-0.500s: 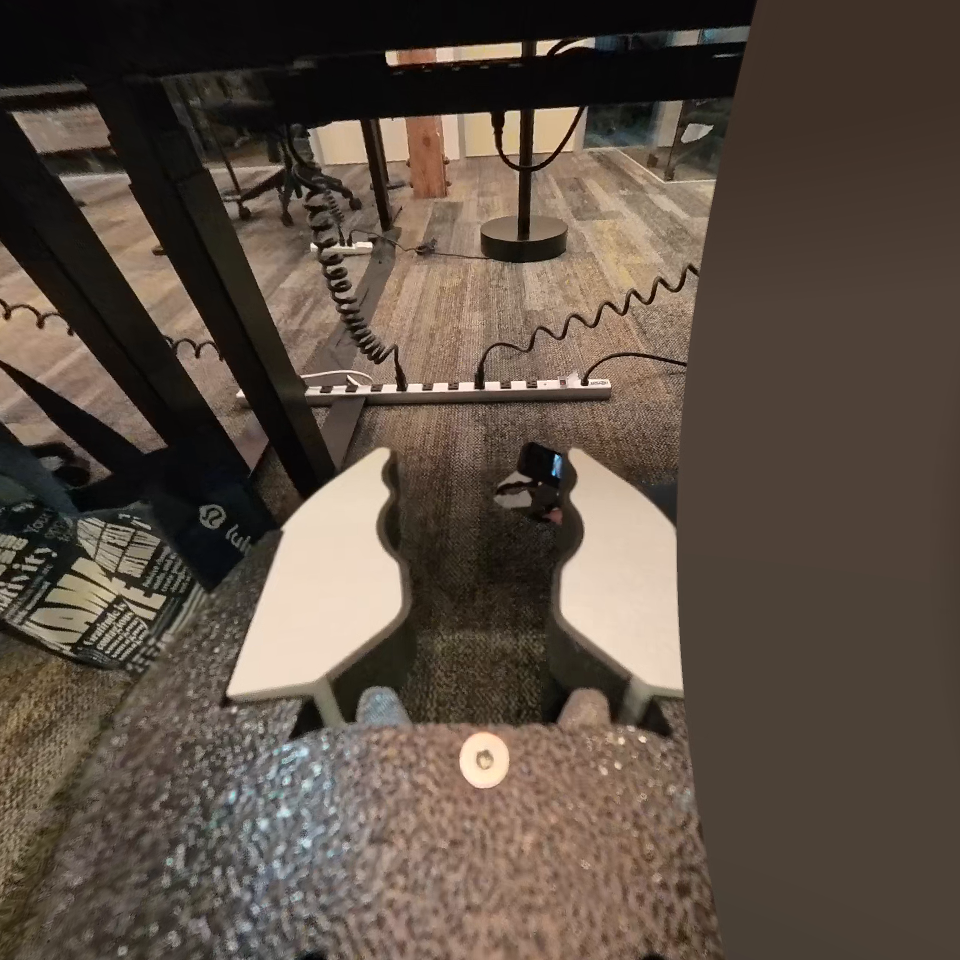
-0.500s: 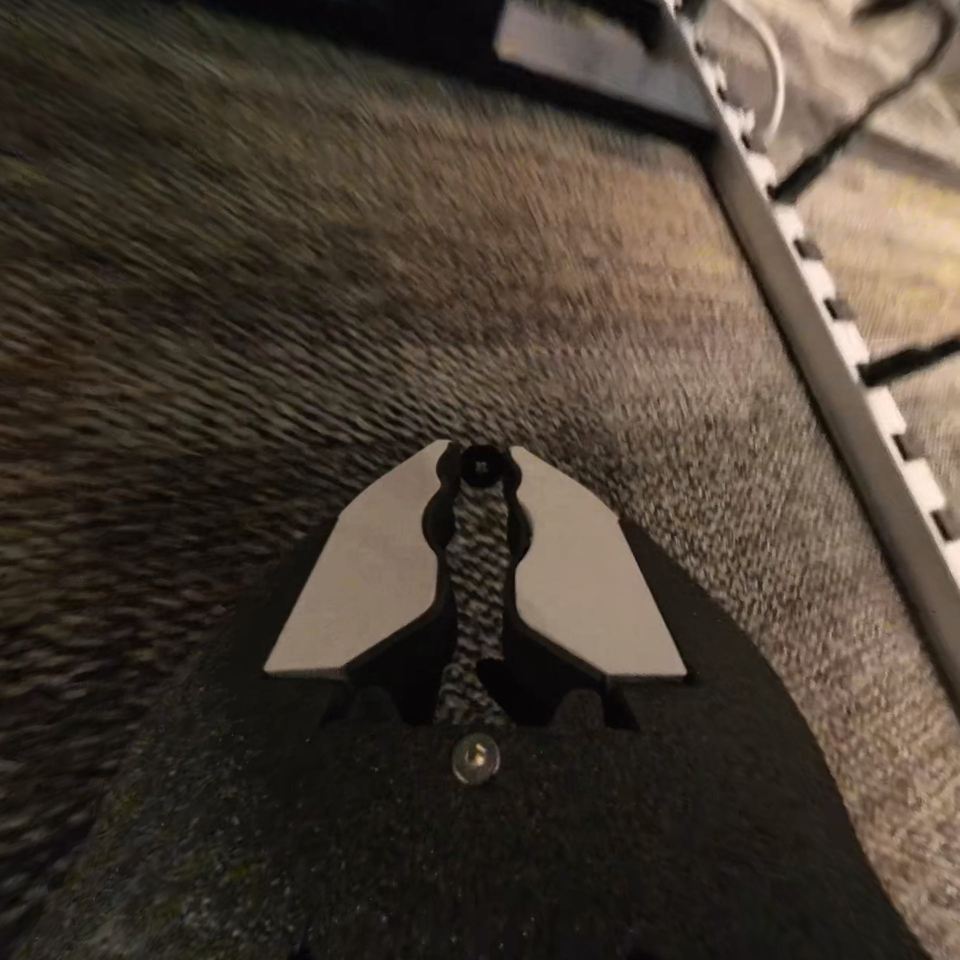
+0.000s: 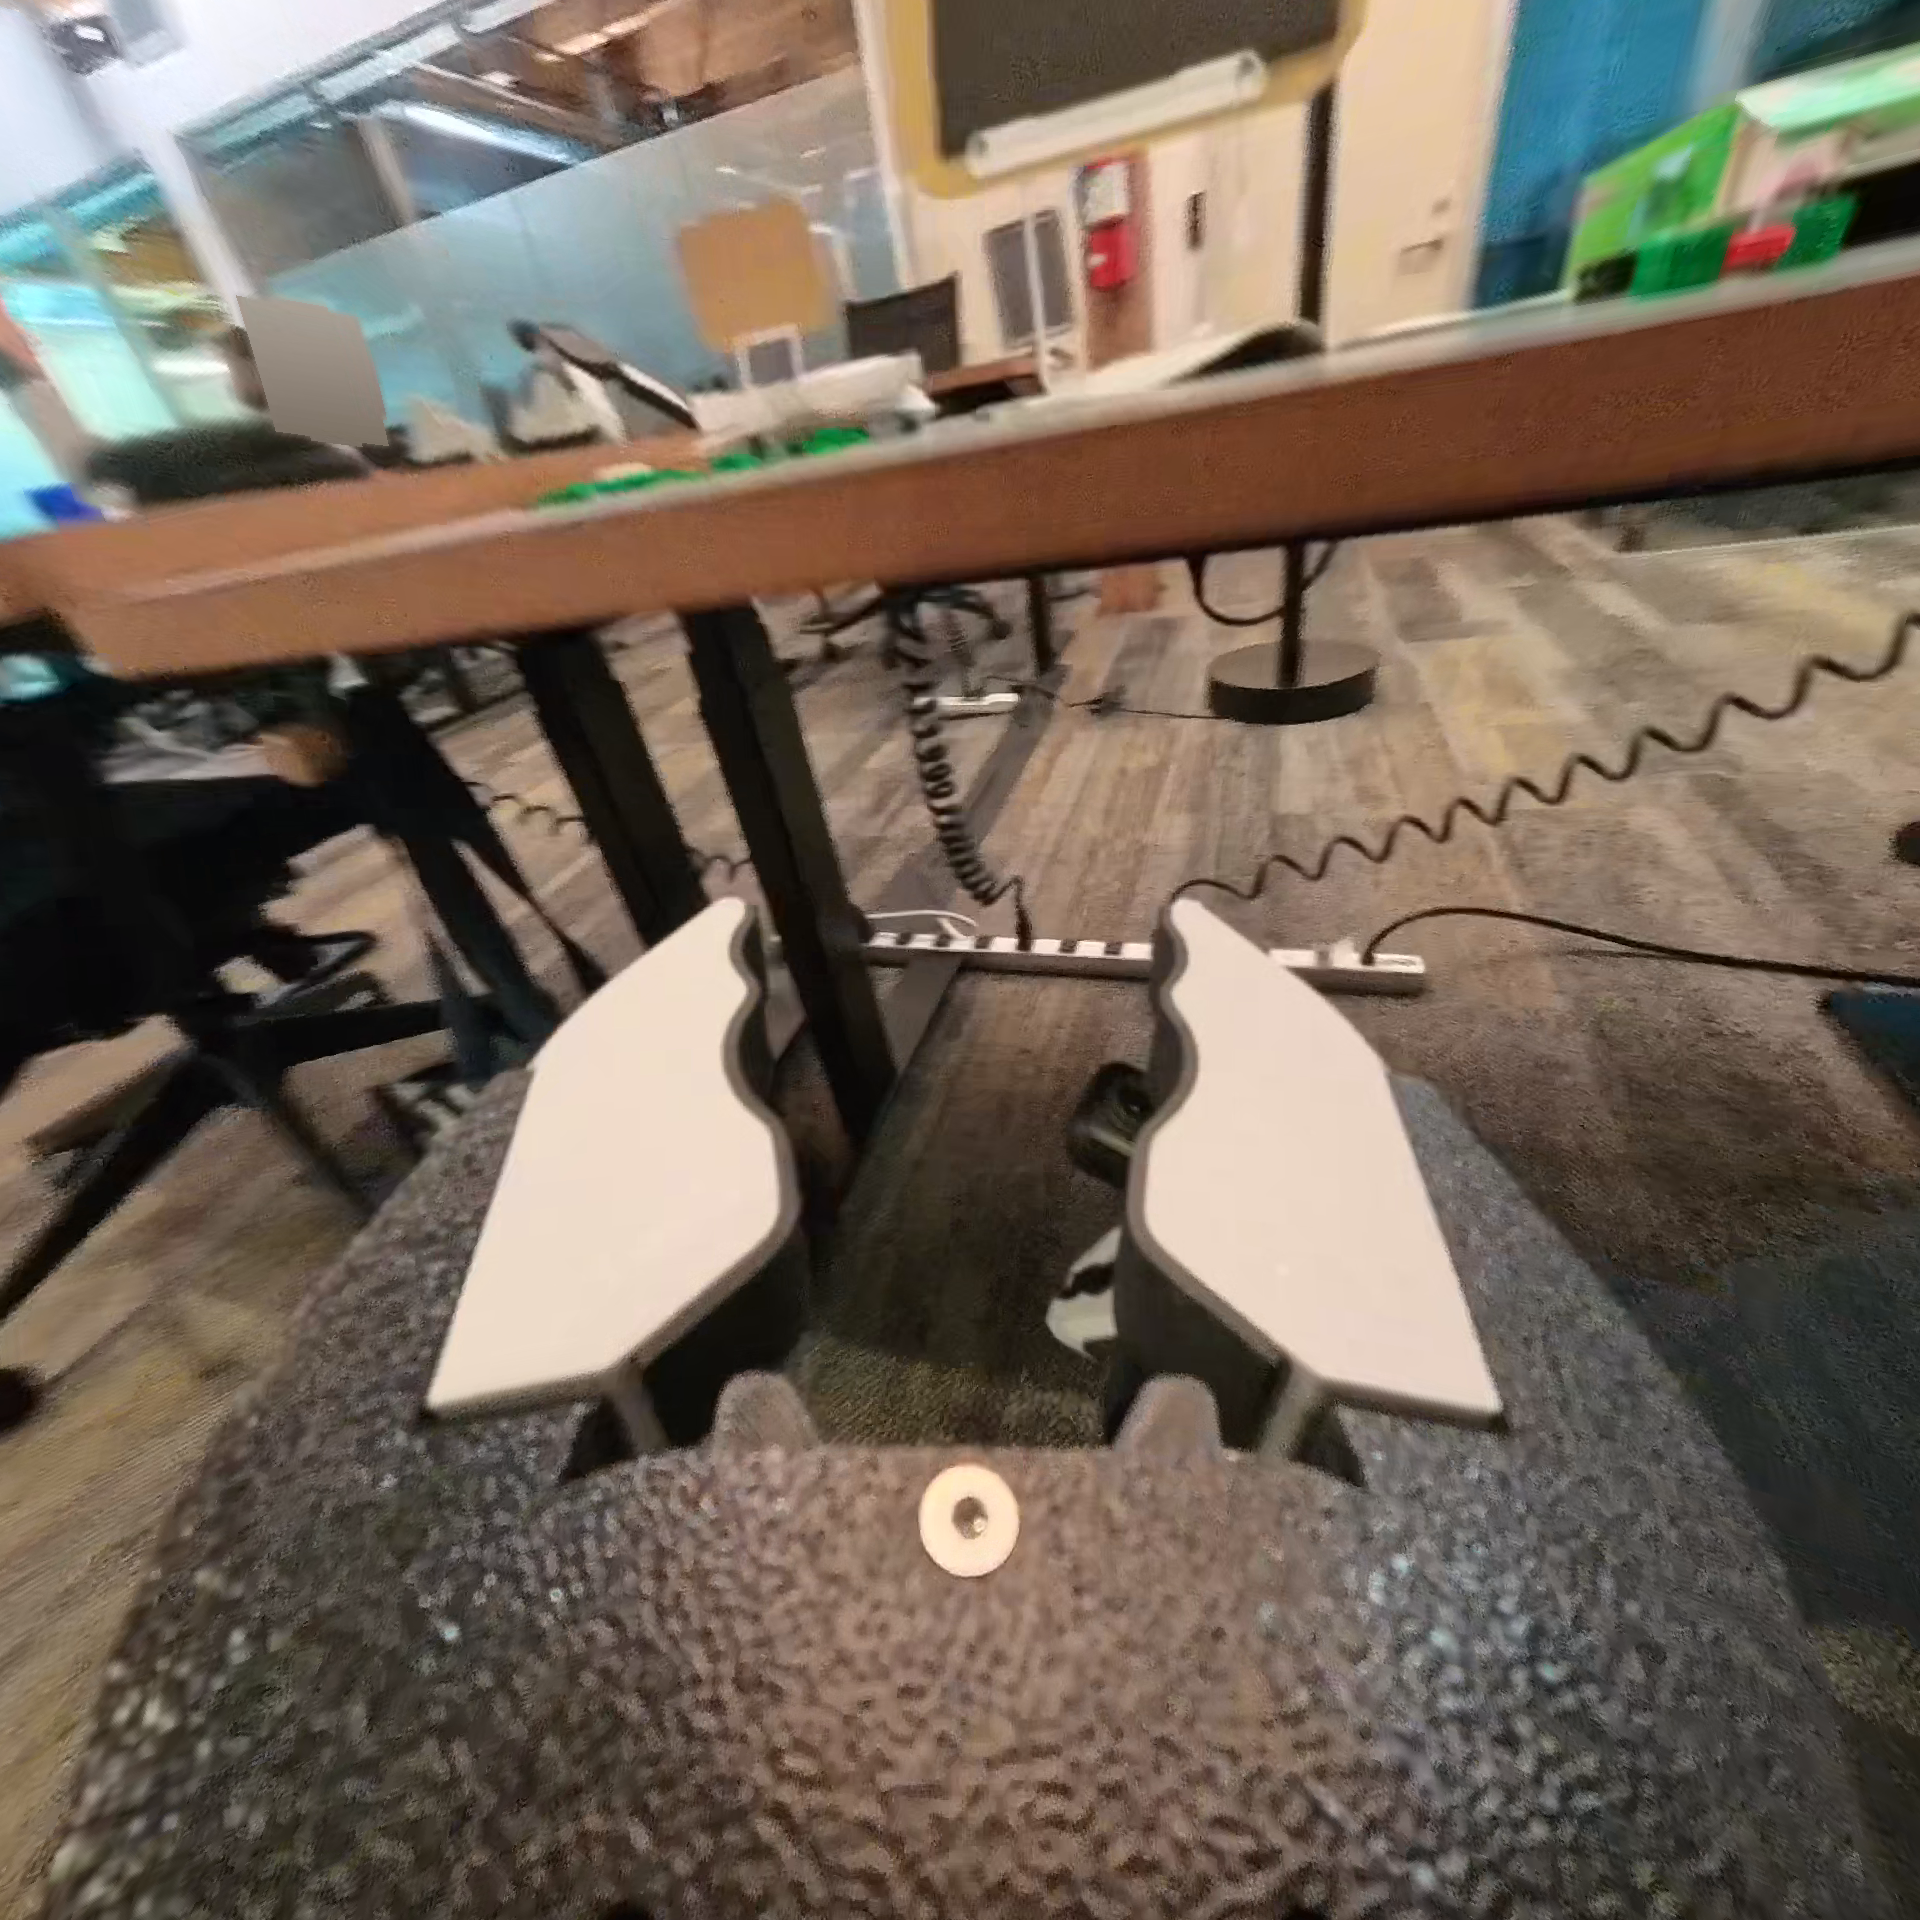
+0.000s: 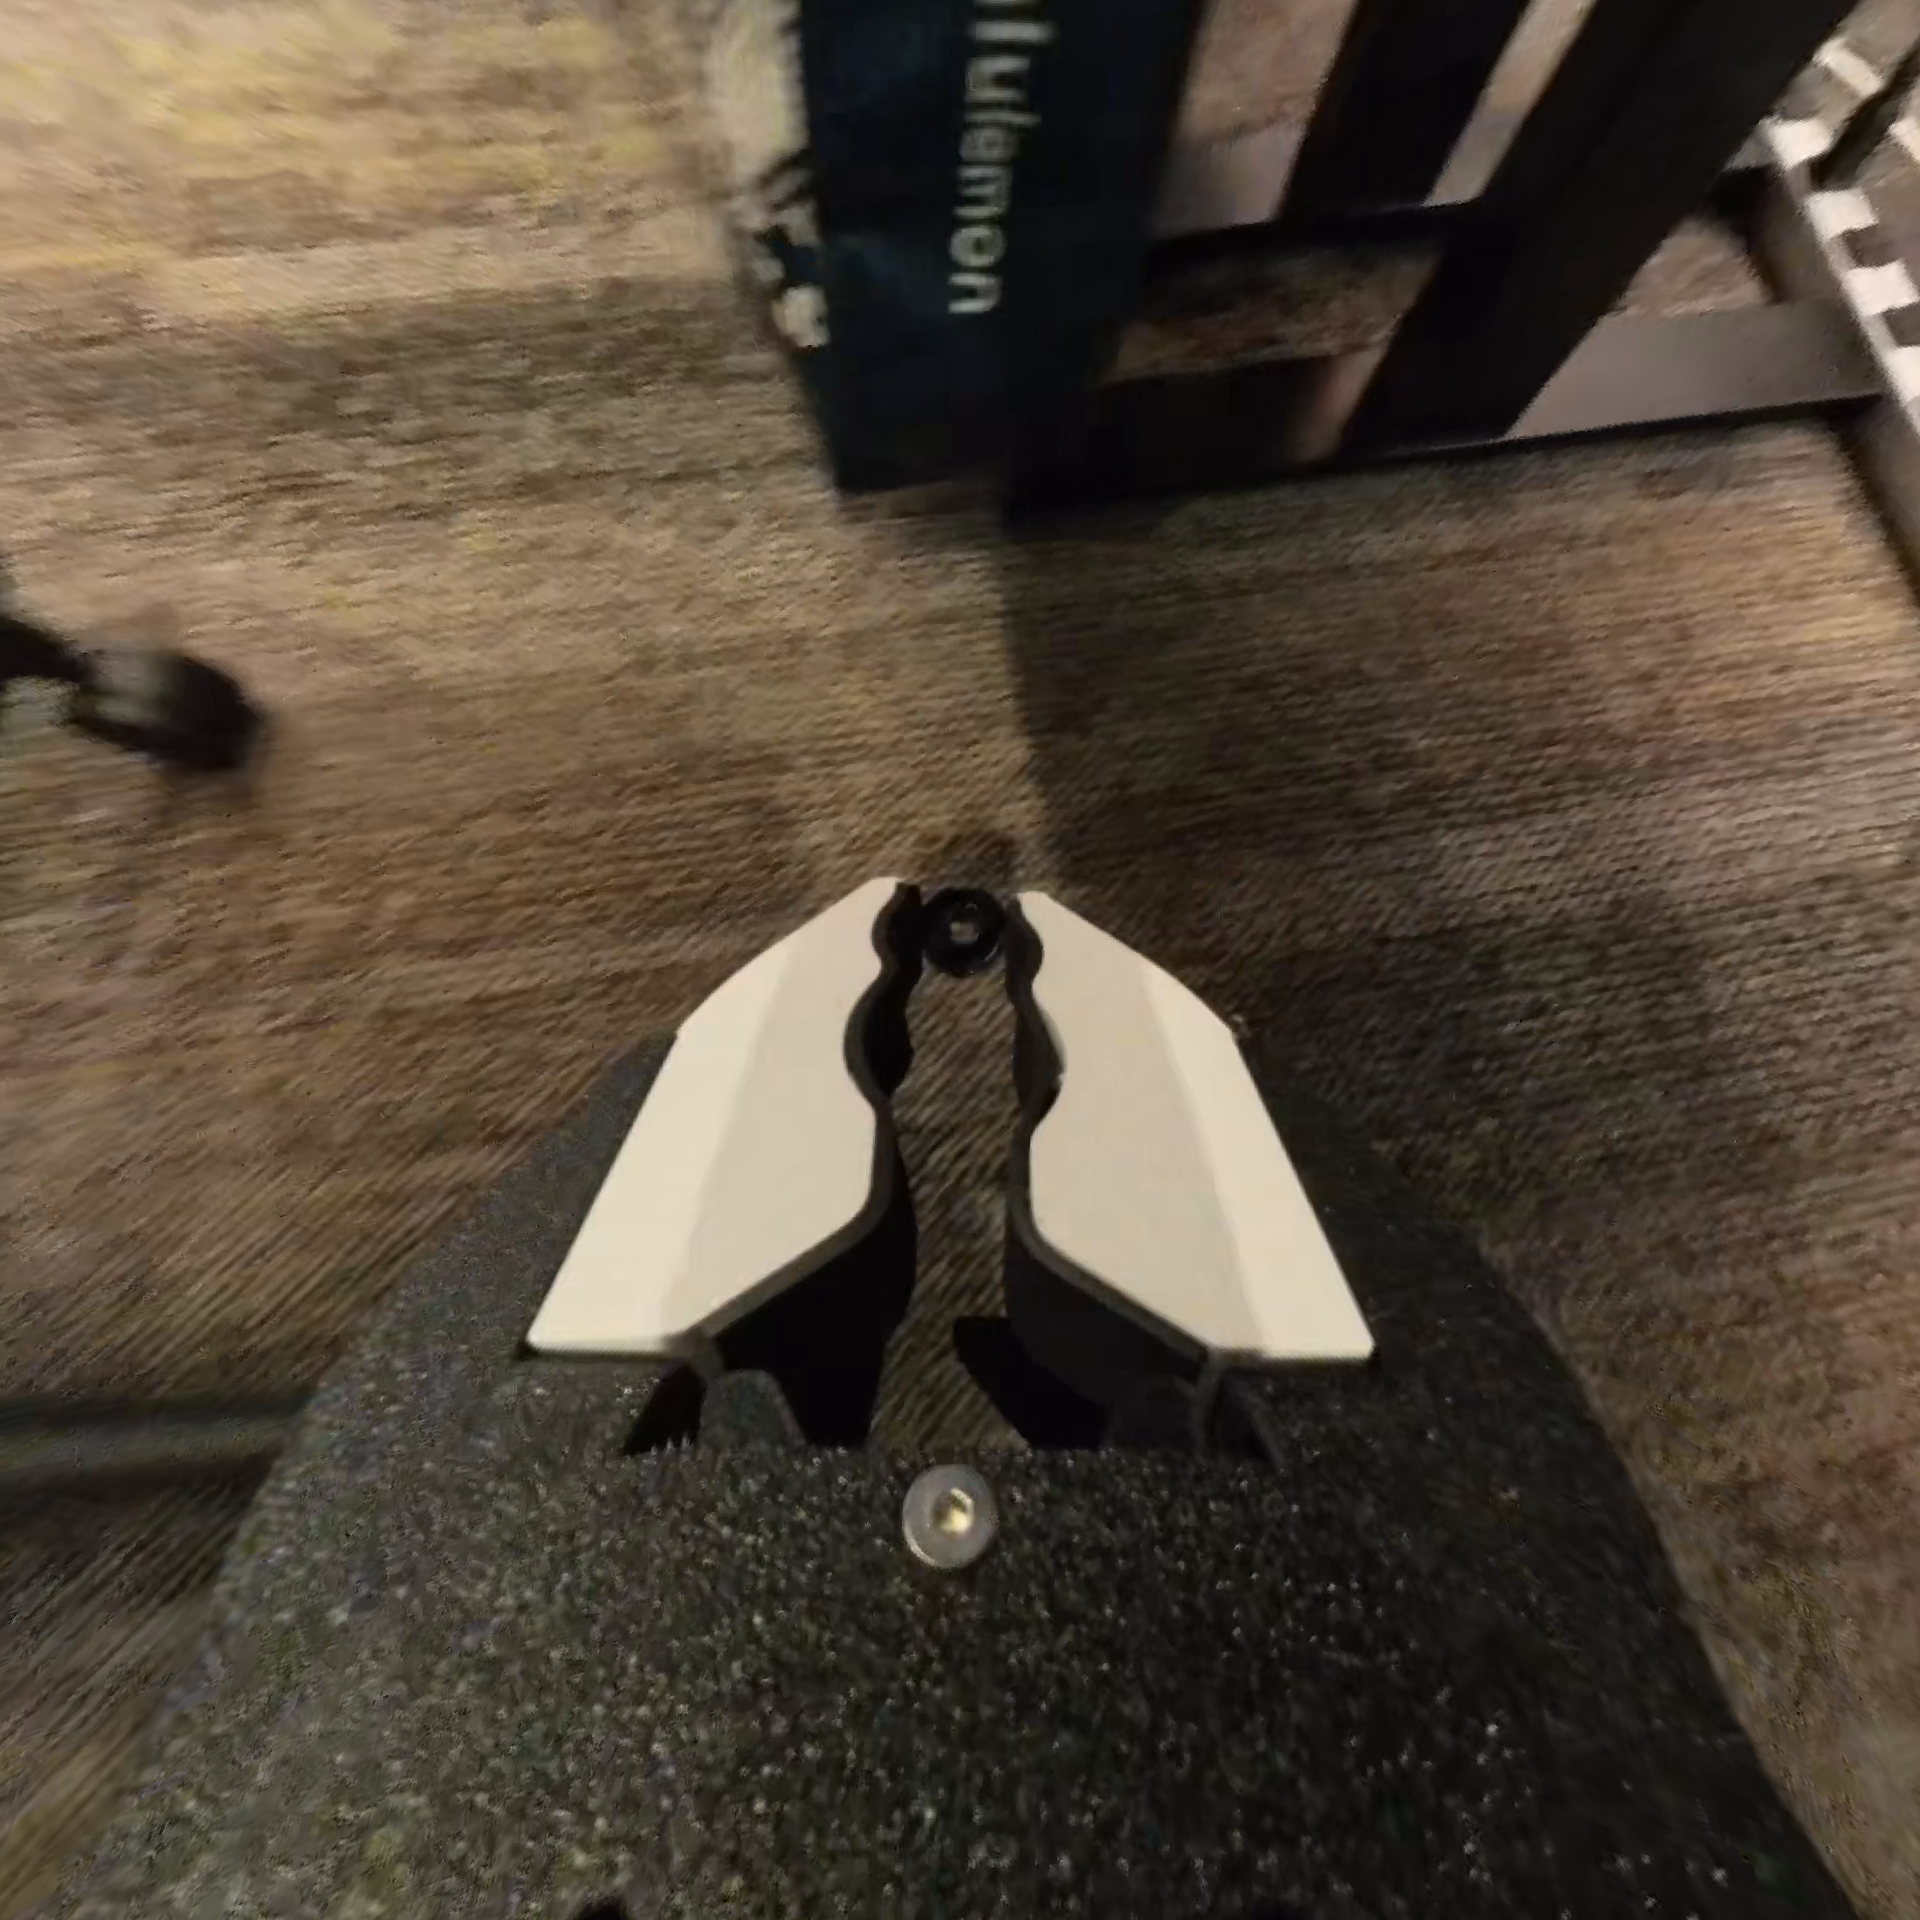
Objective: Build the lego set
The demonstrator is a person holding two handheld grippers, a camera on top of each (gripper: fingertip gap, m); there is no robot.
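My right gripper (image 4: 961, 904) hangs low over the carpet, its fingertips shut on a small black round piece (image 4: 961, 935). My left gripper (image 3: 956, 925) is open and empty, held above the floor below the edge of the brown table (image 3: 1039, 499). Several green lego parts (image 3: 727, 468) lie on the tabletop, seen edge-on and blurred. A dark object with a white patch (image 3: 1101, 1132) shows just behind my left gripper's right finger; I cannot tell what it is.
Black table legs (image 3: 769, 831) stand just ahead of the left gripper, with a white power strip (image 3: 1039, 951), coiled cables and a round stand base (image 3: 1294, 675) on the carpet beyond. A seated person (image 3: 156, 675) is at the left. A dark bag (image 4: 935, 260) and table legs (image 4: 1455, 208) lie ahead of the right gripper.
The left gripper has risen and tilted up from under the table, so the table edge and room now show. The right gripper has swung toward the bag, still holding the black piece.
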